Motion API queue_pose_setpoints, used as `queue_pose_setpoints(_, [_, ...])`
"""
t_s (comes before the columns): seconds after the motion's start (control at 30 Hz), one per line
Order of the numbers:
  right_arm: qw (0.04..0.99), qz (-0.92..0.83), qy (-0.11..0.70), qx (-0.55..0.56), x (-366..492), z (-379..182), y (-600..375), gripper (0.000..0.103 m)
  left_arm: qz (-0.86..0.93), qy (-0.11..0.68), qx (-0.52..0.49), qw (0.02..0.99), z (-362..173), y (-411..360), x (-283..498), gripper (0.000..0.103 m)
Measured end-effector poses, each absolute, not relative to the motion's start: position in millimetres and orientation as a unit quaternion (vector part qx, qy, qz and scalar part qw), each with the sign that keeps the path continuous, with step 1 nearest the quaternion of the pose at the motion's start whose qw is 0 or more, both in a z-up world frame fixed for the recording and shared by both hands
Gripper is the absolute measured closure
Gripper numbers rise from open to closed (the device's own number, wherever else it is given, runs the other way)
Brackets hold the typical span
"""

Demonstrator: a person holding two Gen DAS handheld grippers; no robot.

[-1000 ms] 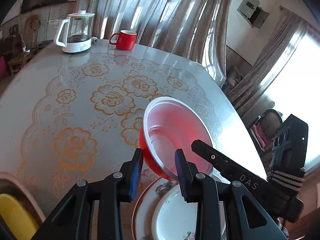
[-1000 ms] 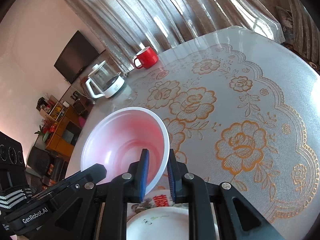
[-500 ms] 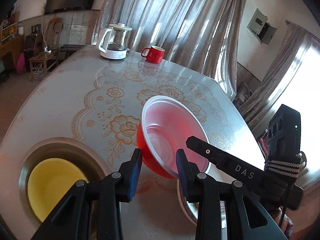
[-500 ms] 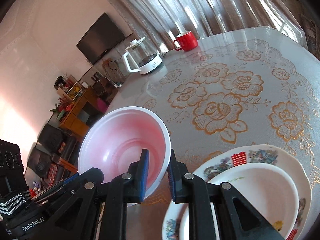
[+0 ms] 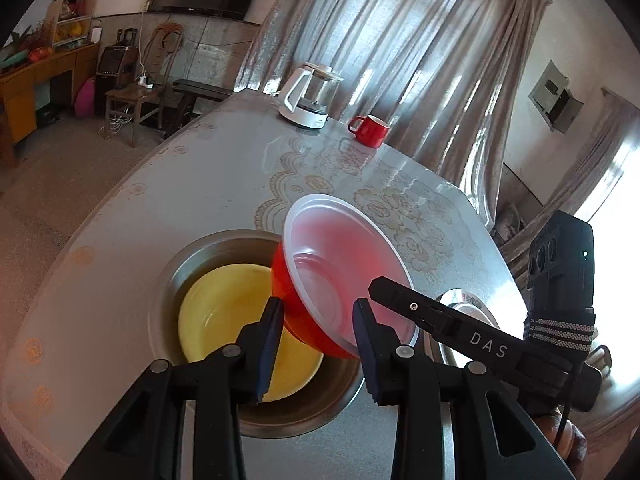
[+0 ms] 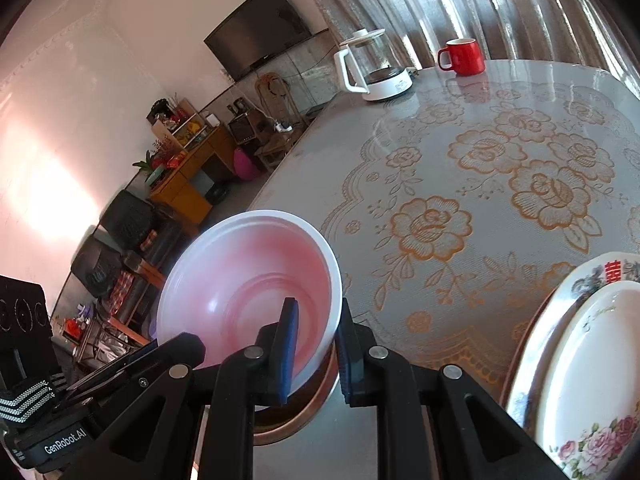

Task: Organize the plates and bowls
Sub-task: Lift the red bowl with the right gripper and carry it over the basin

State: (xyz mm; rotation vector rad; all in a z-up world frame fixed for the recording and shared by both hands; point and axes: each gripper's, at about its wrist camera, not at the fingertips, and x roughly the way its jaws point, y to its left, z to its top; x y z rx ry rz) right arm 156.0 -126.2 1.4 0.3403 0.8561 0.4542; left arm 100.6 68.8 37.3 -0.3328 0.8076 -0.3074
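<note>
Red bowl (image 6: pixel 256 280) pinched by right hand-held gripper (image 6: pixel 316 344) above yellow bowl (image 5: pixel 224 320).

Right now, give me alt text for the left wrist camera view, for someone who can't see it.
A red bowl with a white inside, tilted, is held at its rim by the right gripper above a yellow bowl sitting in a metal basin. The left gripper frames it, not gripping. A kettle and red mug stand far back on the table.

Wall-mounted television (image 6: pixel 260 26), pale curtains (image 5: pixel 400 40).
</note>
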Motion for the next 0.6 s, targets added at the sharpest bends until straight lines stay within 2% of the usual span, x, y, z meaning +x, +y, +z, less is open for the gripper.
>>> queue_pose_setpoints(0.6, [0.852,0.24,0.45,0.122,152.4,-20.5,-81.4,0.084,-0.116,0.42,-0.18,0.882,3.0,98.4,87.1,0.068])
